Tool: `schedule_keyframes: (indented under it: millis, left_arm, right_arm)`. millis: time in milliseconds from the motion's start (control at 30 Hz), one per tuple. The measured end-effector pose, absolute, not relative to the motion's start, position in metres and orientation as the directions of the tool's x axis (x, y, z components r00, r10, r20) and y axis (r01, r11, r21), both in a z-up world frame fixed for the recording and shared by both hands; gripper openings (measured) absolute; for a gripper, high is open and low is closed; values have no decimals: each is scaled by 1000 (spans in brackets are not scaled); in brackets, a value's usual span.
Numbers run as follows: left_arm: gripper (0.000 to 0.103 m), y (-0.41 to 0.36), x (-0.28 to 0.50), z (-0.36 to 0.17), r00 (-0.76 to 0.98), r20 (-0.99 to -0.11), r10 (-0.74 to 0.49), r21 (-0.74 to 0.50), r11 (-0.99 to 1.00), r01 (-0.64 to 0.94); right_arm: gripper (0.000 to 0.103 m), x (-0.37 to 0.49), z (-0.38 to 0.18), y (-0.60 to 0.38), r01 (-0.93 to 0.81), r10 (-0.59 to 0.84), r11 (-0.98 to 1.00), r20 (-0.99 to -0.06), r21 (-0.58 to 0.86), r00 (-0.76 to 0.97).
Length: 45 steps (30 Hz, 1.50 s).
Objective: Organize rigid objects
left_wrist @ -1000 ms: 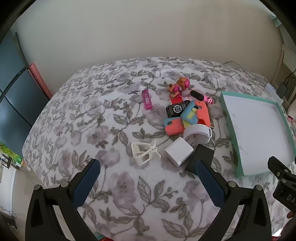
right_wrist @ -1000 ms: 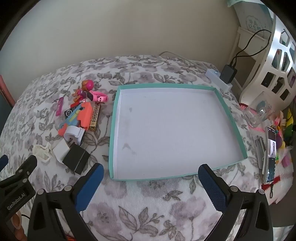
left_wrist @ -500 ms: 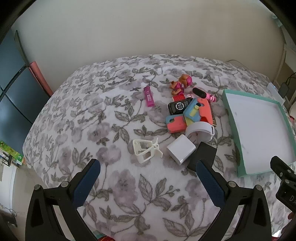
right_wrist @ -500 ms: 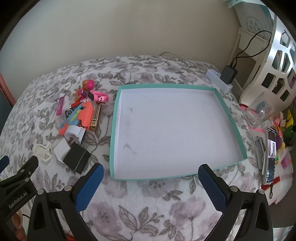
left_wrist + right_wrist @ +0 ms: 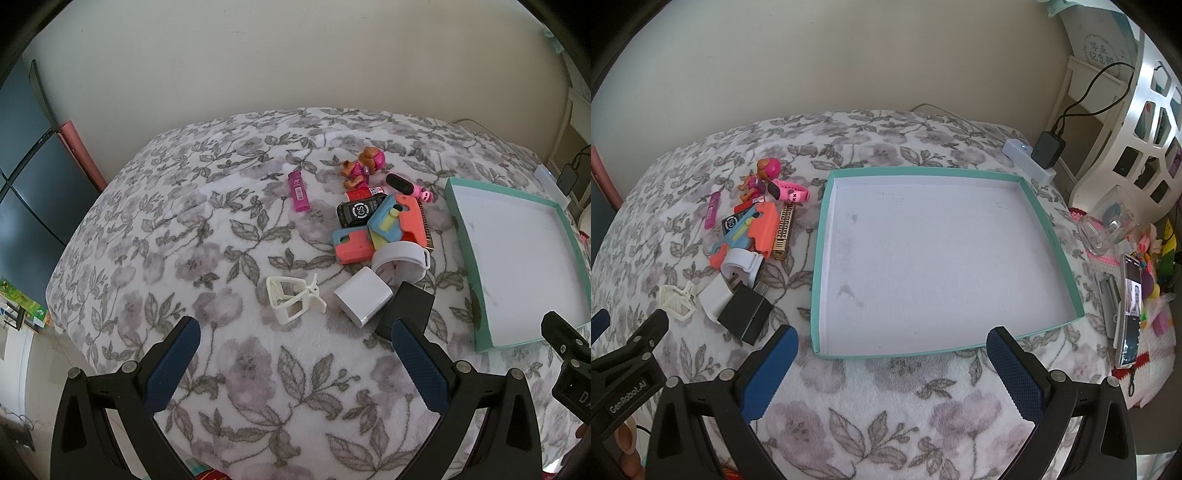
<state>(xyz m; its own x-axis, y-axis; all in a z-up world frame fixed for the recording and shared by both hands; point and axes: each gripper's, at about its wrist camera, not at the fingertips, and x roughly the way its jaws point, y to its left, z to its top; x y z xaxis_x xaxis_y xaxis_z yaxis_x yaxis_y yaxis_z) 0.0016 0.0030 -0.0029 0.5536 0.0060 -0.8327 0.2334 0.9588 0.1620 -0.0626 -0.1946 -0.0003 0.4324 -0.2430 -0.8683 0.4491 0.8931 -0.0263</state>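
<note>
A bed covered by a floral blanket [image 5: 229, 369] in white, grey and mauve is seen from two gripper cameras, with a plain pale wall behind it.

In the left wrist view, the left gripper [image 5: 295, 363] is held above the near part of the blanket. Its blue-padded fingers are spread wide and nothing is held between them. Just beyond them a cluster of small rigid objects is scattered: a cream plastic clip [image 5: 291, 301], a white cube charger [image 5: 362, 297] beside it, and a black adapter [image 5: 408, 308] touching the charger, partly hidden behind the right finger. Farther back, a white curved piece [image 5: 400, 256] is seen, then a coral and blue toy [image 5: 384, 230] lying over a black device marked CS [image 5: 356, 213]. A pink lighter [image 5: 299, 191] lies apart to the left, and a pink toy figure [image 5: 364, 166] and a pink wristband [image 5: 410, 186] lie at the far end.

In the right wrist view, the right gripper [image 5: 892, 363] is likewise spread wide and holds nothing. It is held over the near edge of a shallow teal tray [image 5: 818, 258] with a white, slightly stained floor. Nothing lies in the tray; the cluster sits just left of it, where a gold harmonica [image 5: 783, 230] is also visible. A phone [image 5: 1131, 308] lies on the far right.
</note>
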Motion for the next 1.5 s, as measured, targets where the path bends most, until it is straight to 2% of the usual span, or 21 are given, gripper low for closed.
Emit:
schedule_keyframes:
  millis: [1500]
  left_arm:
    - [103, 4, 0, -8, 543, -840, 14, 163, 960, 228]
  right_arm:
    - [103, -63, -3, -195, 449, -238, 893, -870, -21, 433]
